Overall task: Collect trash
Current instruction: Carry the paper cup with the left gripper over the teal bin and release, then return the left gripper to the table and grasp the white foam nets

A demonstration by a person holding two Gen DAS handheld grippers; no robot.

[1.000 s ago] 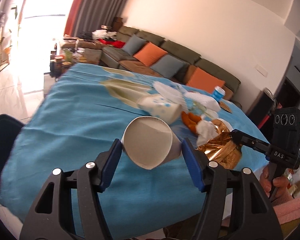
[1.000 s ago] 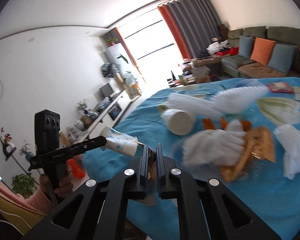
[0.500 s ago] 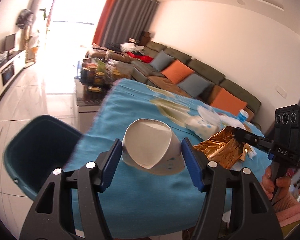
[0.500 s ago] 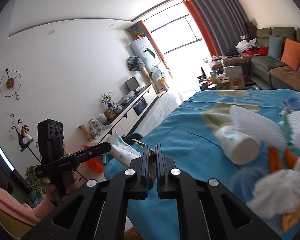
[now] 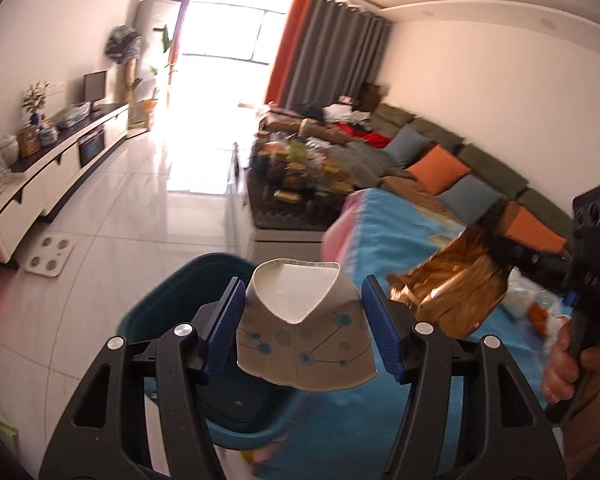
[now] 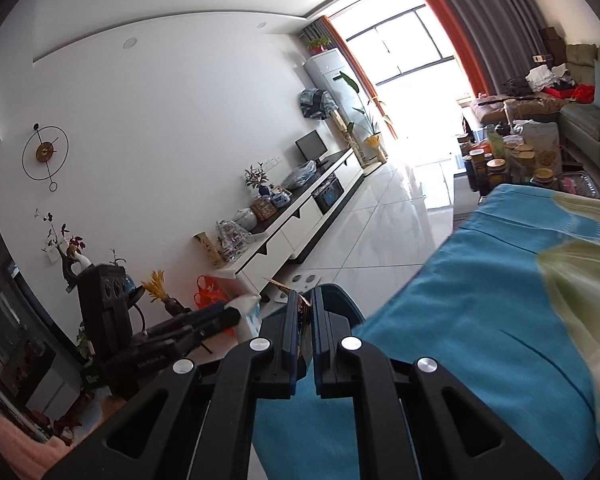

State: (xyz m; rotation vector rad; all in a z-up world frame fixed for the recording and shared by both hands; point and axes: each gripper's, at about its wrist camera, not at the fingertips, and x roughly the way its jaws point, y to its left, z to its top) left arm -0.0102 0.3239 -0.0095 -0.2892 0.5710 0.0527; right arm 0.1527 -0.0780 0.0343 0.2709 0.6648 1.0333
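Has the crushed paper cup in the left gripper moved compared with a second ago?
Yes. The paper cup, clamped in the left gripper, has swung off the blue tablecloth toward its near edge and now hangs over the teal bin on the floor.

The dark teal bin (image 5: 168, 304) stands open-mouthed on the bare tiled floor (image 5: 112, 248), just beside the blue-covered desk (image 5: 384, 236) edge. The crushed paper cup (image 5: 304, 332) and gold wrapper (image 5: 456, 292) hang in front of it. Left of the bin, only a white scale (image 5: 50, 256) lies on the floor, and the low TV cabinet (image 5: 48, 184) lines the wall.
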